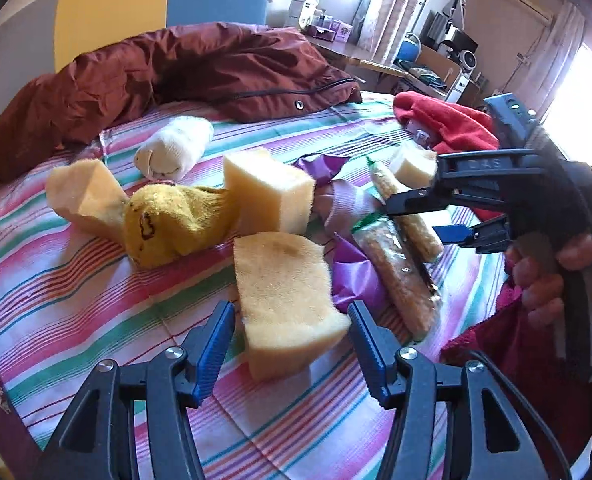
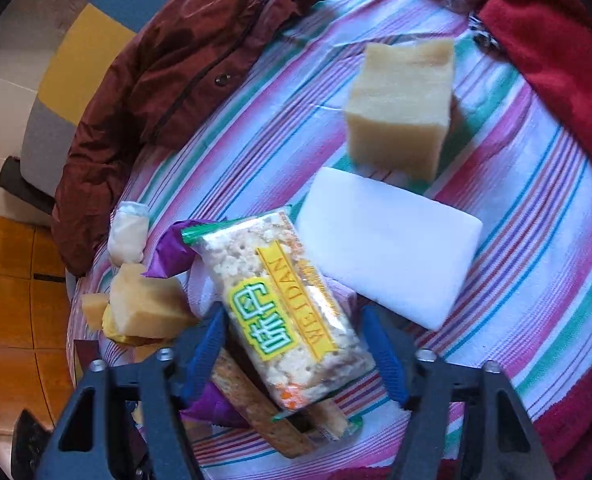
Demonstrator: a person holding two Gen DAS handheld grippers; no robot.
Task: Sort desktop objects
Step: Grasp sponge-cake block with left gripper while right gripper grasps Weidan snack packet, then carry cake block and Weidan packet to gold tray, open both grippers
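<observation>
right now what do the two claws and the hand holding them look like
Both claws, left claw and right claw, are black plastic frames with silver screws and ribbed blue pads. The right one bears embossed lettering and a thin black cable. The hand shows a dark red sleeve.

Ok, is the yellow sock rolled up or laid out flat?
Rolled up. In the left wrist view the yellow sock sits as a rounded bundle with its cuff bunched, lying between two sponge blocks on the striped cloth.
</observation>
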